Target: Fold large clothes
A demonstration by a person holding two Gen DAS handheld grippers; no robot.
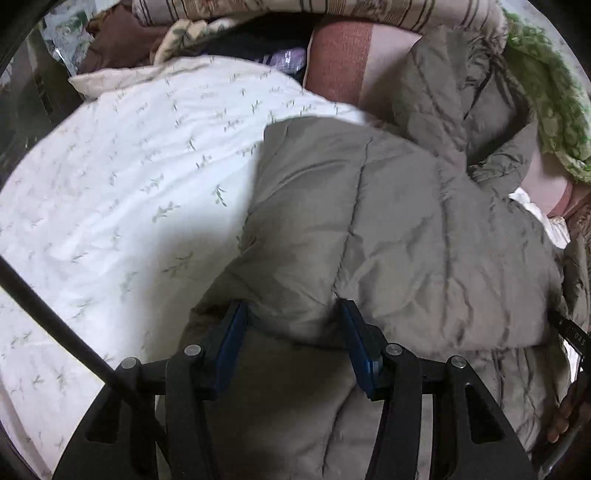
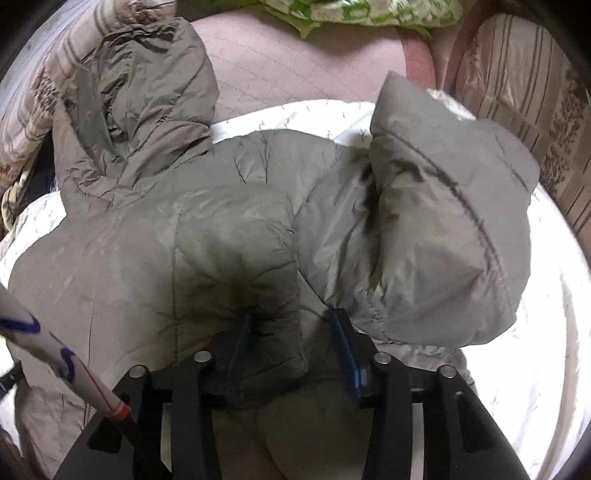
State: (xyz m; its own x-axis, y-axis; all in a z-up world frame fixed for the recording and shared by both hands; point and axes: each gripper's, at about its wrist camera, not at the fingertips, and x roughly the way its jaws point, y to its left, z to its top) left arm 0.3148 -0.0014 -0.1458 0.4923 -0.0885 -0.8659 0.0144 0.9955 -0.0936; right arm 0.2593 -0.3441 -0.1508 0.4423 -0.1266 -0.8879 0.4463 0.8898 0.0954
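Note:
A grey-olive puffer jacket (image 1: 388, 221) lies crumpled on a white leaf-print quilt (image 1: 129, 184). My left gripper (image 1: 291, 306) is shut on a thick bulge of the jacket's padded fabric, which swells out between the blue pads (image 1: 232, 332). In the right wrist view the jacket (image 2: 147, 251) spreads across the quilt (image 2: 535, 350), its hood (image 2: 147, 92) at upper left and a puffy sleeve (image 2: 443, 240) raised at right. My right gripper (image 2: 291, 317) stands open. A fold of the jacket lies against its left pad (image 2: 240, 350), with a gap to the right pad.
Pink quilted bedding (image 2: 295, 66) lies behind the jacket, with a green patterned cloth (image 2: 369, 11) and striped floral covers (image 2: 535, 110) beyond. A white rod with blue marks (image 2: 74, 365) crosses the lower left. A hand (image 1: 561, 417) shows at the left wrist view's right edge.

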